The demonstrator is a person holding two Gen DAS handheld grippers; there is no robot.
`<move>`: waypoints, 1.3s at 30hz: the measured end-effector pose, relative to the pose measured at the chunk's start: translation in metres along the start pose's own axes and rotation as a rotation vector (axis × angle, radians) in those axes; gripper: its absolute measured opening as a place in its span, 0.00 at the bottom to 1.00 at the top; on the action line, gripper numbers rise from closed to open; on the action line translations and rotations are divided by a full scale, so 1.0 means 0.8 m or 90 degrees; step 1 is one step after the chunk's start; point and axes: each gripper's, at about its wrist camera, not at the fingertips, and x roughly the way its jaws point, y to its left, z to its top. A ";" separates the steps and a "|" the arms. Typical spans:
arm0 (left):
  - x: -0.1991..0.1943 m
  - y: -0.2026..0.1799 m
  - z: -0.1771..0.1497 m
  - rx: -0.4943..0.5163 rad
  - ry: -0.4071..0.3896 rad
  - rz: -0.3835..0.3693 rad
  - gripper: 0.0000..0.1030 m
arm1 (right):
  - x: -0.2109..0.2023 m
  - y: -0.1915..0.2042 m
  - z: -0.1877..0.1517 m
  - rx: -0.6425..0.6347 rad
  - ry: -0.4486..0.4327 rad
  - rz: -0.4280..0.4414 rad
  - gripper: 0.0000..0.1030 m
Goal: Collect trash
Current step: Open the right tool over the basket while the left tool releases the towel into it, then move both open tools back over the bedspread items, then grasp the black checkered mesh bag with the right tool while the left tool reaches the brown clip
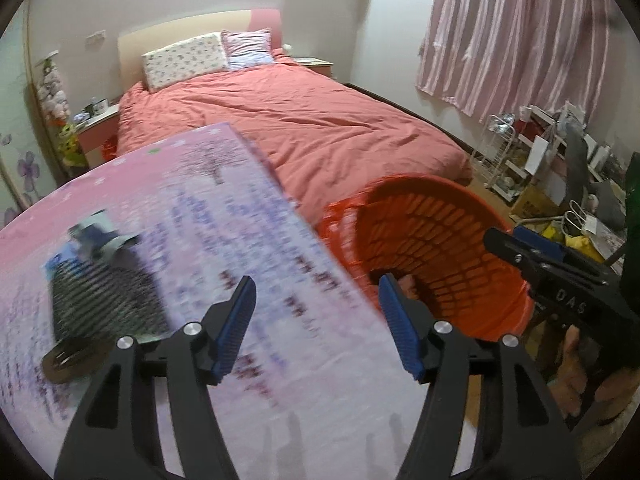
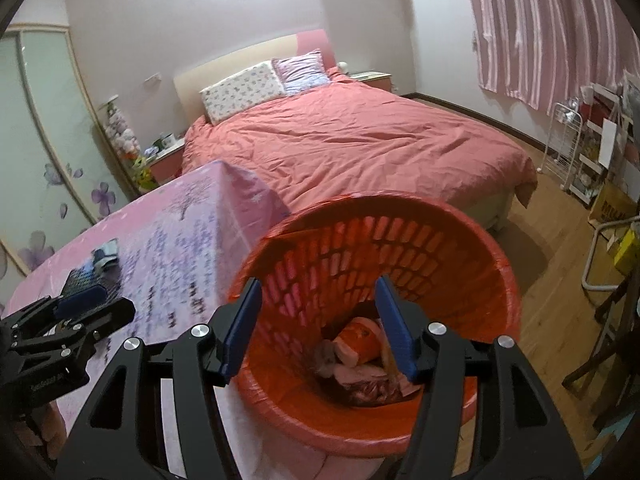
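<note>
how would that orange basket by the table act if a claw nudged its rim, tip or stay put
The orange basket looks like thin latticed plastic, so probably light and easy to slide. It already leans, mouth toward the camera, against the edge of the table, so a rim nudge could likely tip or roll it. The trash in its bottom adds a little weight, maybe steadying it slightly.

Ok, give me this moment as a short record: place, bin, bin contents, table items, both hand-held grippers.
place: bedroom, bed behind table
bin: orange basket, beside the table's edge
bin contents: crumpled wrappers at the bottom
table: pink printed cloth; blurred packets remain on it
left hand-held gripper: open, empty, over the table
right hand-held gripper: open, empty, over the basket
</note>
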 end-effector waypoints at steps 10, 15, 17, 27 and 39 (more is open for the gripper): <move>-0.059 0.119 -0.045 -0.072 -0.018 0.093 0.64 | 0.006 0.084 -0.026 -0.065 0.032 0.036 0.57; -0.089 0.190 -0.078 -0.118 -0.023 0.155 0.64 | 0.010 0.144 -0.037 -0.100 0.046 0.076 0.57; -0.097 0.213 -0.089 -0.134 -0.022 0.173 0.64 | 0.011 0.171 -0.039 -0.116 0.049 0.094 0.57; -0.131 0.304 -0.136 -0.211 -0.017 0.214 0.65 | 0.031 0.314 -0.045 -0.180 0.057 0.183 0.57; -0.121 0.298 -0.137 -0.190 -0.016 0.179 0.70 | 0.071 0.350 -0.053 -0.185 0.098 0.162 0.06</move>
